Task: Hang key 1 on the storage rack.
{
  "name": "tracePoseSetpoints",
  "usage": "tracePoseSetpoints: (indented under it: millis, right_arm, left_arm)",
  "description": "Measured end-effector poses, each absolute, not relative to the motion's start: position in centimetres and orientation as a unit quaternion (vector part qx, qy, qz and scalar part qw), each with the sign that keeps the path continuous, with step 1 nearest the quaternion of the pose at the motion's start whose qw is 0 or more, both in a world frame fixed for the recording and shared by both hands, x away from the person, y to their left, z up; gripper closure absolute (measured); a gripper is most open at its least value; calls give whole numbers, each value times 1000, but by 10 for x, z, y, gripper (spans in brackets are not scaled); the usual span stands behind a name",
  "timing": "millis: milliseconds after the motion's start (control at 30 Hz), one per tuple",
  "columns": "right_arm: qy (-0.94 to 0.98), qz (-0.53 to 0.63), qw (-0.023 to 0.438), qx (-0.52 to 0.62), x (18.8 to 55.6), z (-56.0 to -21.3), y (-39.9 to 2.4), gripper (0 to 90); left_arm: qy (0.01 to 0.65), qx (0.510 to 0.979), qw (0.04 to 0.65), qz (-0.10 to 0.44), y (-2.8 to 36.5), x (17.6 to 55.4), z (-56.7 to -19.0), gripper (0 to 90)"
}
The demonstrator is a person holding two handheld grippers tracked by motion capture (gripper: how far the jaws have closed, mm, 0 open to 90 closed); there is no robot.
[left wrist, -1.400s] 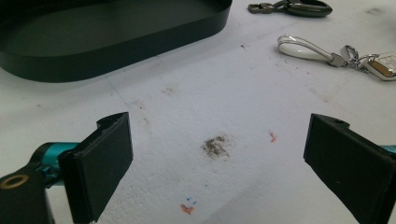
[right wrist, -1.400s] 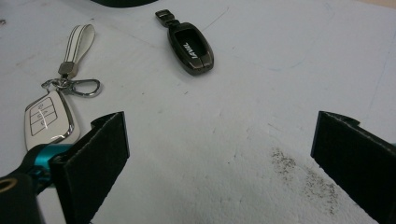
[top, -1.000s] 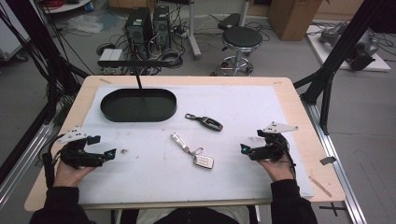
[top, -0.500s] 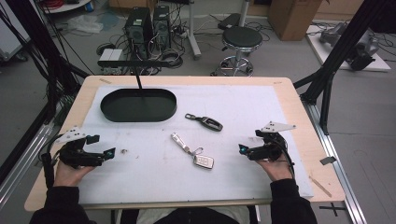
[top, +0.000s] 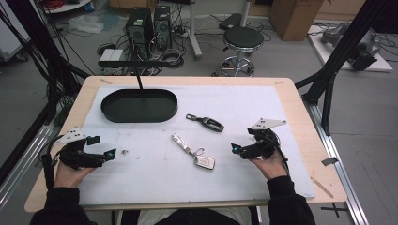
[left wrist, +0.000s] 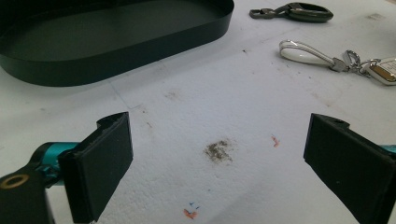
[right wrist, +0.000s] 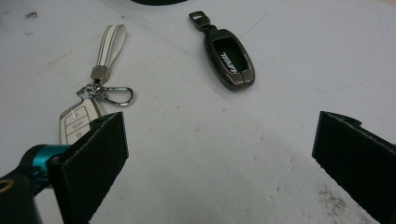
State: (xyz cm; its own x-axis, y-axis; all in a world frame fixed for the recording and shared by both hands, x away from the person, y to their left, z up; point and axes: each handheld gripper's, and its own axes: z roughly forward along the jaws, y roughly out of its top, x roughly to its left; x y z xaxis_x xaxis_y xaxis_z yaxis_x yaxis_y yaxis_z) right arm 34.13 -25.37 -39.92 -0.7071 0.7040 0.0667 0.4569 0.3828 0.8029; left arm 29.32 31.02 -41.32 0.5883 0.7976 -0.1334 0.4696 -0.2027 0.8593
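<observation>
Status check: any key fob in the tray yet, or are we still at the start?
Nothing looks done: the black tray is empty. The dark key fob and the white key fob with its strap both lie on the table. The left gripper and right gripper are open, holding nothing. Both pickups remain, presumably into the tray.

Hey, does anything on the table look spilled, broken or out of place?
Nothing broken or spilled. The only oddity is a small dirty smudge on the white mat, ahead of the left gripper. Both key fobs lie flat.
</observation>
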Motion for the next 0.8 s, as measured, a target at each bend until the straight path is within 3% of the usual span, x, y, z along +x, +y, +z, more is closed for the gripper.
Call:
tracePoseSetpoints:
  millis: [800]
  right_arm:
    - [848,407,114,320,359,-394,-191,27]
  left_arm:
    - [419,760,468,169,310,295,-416,86]
